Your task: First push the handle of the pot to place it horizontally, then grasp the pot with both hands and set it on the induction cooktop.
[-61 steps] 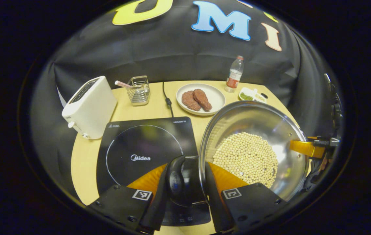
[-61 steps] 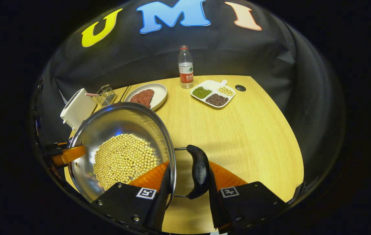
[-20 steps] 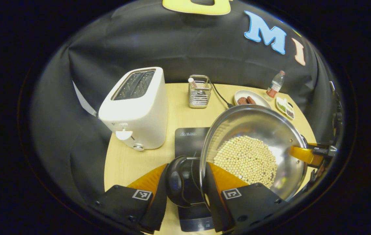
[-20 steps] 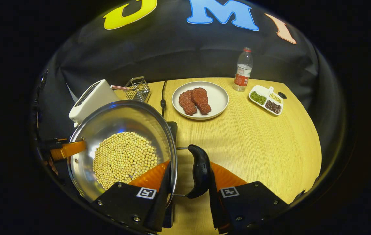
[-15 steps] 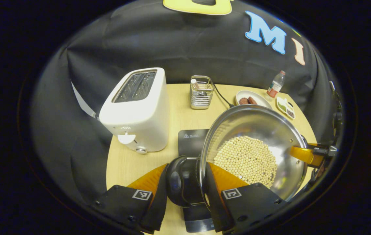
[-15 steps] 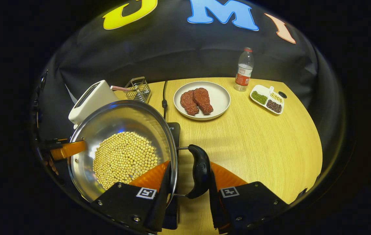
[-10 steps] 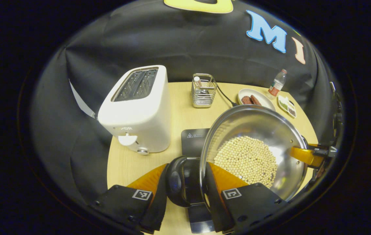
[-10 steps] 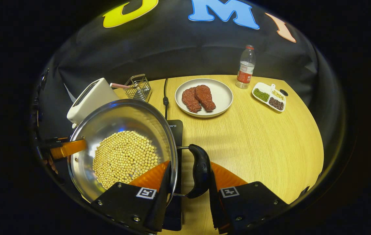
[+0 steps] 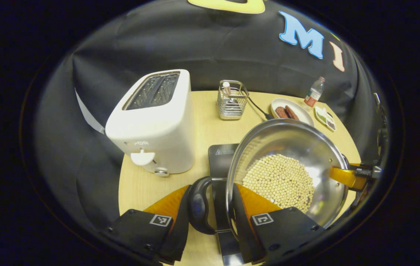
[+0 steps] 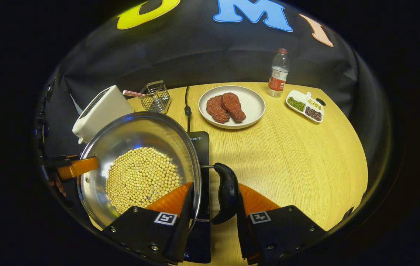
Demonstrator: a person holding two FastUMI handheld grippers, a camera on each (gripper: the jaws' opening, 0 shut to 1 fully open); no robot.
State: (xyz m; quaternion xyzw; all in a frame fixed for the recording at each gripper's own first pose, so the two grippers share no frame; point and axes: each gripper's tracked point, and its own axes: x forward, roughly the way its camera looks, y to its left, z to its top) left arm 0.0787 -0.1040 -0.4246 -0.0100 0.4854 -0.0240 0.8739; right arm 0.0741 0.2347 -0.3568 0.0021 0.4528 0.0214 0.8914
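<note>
Carried leftward since three seconds ago: pot (image 9: pixel 287 166) now over cooktop (image 9: pixel 221 155), lower centre-right of left gripper view. Left gripper (image 9: pixel 210 218) clamps one handle (image 9: pixel 199 205); right gripper (image 10: pixel 210 218) clamps the other handle (image 10: pixel 226 194), pot at lower left.

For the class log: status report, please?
Left gripper and right gripper each shut on a pot handle. Pot over induction cooktop. Toaster close by.
</note>
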